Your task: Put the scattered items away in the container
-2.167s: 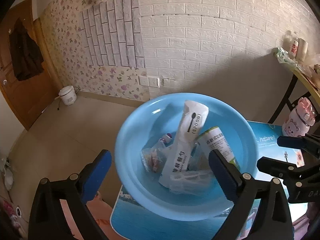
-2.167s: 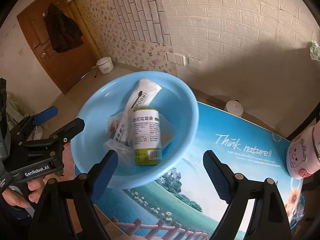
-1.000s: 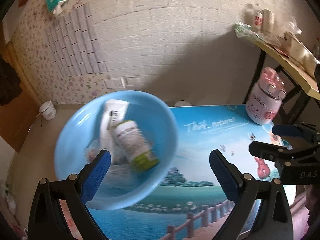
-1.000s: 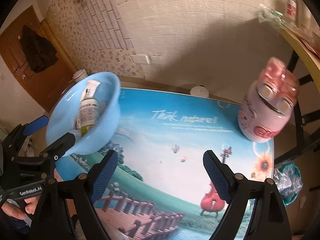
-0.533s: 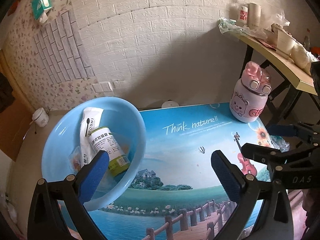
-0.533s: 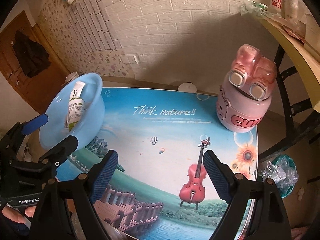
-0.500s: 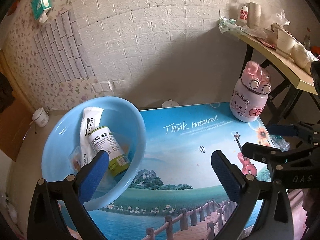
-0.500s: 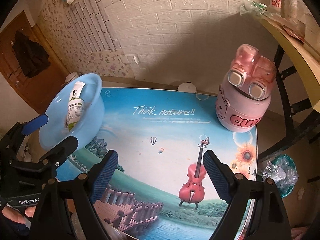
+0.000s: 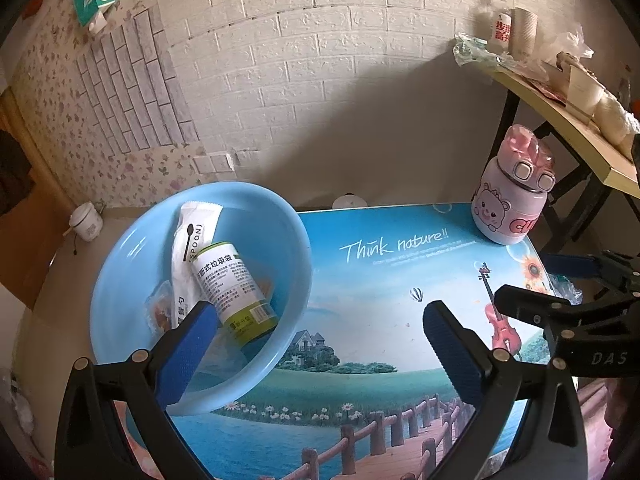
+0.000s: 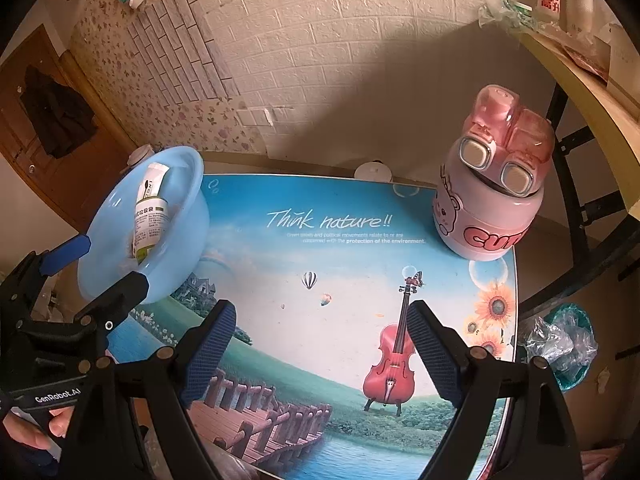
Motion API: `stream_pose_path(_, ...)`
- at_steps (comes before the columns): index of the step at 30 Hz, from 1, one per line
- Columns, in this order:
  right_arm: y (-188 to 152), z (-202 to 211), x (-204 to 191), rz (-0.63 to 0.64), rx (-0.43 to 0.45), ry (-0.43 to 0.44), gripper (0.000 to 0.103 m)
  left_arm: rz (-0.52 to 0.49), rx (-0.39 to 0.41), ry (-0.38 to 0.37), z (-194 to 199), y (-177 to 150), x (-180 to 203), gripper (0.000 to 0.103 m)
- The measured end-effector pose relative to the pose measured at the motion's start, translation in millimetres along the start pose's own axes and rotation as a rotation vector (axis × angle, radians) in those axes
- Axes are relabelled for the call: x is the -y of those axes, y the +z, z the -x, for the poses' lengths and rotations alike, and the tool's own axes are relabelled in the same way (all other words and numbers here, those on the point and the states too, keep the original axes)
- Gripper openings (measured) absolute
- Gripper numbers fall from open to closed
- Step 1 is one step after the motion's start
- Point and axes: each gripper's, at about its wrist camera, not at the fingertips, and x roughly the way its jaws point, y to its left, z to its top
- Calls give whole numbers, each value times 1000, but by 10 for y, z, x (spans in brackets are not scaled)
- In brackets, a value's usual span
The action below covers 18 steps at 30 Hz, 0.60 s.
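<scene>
A light blue basin [image 9: 120, 272] sits on the table's left edge, also in the right wrist view [image 10: 188, 208]. It holds a white spoon packet [image 9: 194, 236], a white and green roll of bin bags [image 9: 232, 288], a small snack packet [image 9: 158, 310] and a clear wrapper. My left gripper [image 9: 316, 348] is open and empty, near the basin's front. My right gripper [image 10: 320, 344] is open and empty over the table's middle. Each gripper shows in the other's view, the right one [image 9: 560, 292] at the right, the left one [image 10: 92, 268] at the left.
A pink bear bottle [image 9: 512, 196] stands at the table's back right corner, also in the right wrist view [image 10: 492, 184]. The table [image 10: 320, 272] has a printed landscape top. A cluttered wooden shelf [image 9: 560, 92] is on the right. A plastic bag [image 10: 560, 340] lies past the right edge.
Both grippers have drawn back from over the basin and swung right, so the whole table top and the pink bottle have come into view. In the last half second little has moved.
</scene>
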Motion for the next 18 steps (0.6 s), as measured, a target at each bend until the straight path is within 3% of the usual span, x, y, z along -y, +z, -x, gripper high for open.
stream_pose_path(12,-21,-44,-48,4,-12,-1,89,18,2,7,-10,-28,-65,103)
stream_pose_path(18,-37,-50,-83,8,-15,0,89,0,50,57,40,-47,-41,103)
